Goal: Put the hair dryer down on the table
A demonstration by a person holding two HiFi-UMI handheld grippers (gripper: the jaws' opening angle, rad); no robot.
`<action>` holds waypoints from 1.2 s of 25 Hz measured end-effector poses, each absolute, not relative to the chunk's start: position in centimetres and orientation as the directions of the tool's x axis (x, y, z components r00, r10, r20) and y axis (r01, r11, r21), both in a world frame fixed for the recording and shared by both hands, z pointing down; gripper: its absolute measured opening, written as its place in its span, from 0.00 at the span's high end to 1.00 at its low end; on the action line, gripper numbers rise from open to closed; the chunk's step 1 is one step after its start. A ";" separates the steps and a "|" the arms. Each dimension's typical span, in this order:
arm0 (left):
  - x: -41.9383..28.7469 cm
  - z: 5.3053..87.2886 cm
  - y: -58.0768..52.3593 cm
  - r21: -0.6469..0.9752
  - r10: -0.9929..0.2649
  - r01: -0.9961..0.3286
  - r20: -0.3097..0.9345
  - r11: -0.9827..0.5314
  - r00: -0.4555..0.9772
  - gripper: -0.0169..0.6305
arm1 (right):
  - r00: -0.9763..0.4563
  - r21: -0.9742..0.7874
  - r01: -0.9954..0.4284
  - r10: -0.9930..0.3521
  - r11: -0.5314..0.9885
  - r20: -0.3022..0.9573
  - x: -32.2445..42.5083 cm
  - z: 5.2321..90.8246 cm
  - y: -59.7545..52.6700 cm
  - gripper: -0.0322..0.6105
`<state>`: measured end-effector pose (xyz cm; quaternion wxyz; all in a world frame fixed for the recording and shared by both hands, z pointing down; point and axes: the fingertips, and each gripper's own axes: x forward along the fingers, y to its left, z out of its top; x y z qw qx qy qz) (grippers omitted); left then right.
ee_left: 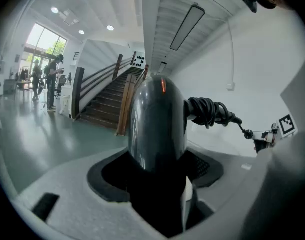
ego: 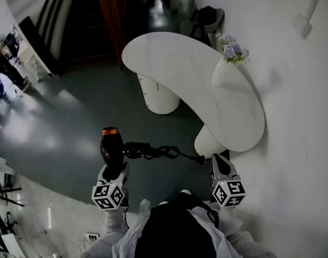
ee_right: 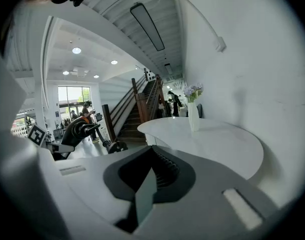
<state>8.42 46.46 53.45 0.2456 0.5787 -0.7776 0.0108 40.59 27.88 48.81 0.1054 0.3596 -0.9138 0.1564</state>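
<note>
While your left gripper (ego: 114, 170) clamps its 2 jaws on the body of the black hair dryer (ego: 110, 144), the dryer hangs over the grey floor (ego: 62, 133). Its orange-ringed nozzle points away from you, well apart from the curved white table (ego: 175, 63). Its coiled cord (ego: 153, 152) trails to your right. The plug end lies near your right gripper (ego: 220, 164) but, in the right gripper view, left of those jaws rather than between them. Your right gripper's 2 jaws sit together with nothing in them, close to the table's near ribbed pedestal (ego: 208, 140). 1 white vase (ego: 221, 73) of lilac flowers (ego: 233, 50) stands on the tabletop by the wall.
</note>
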 end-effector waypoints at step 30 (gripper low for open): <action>4.6 50.7 43.1 0.249 -0.934 -0.929 0.300 0.273 -0.194 0.49 | -0.702 -0.182 -0.711 -0.676 0.679 0.224 35.9 45.1 26.8 0.94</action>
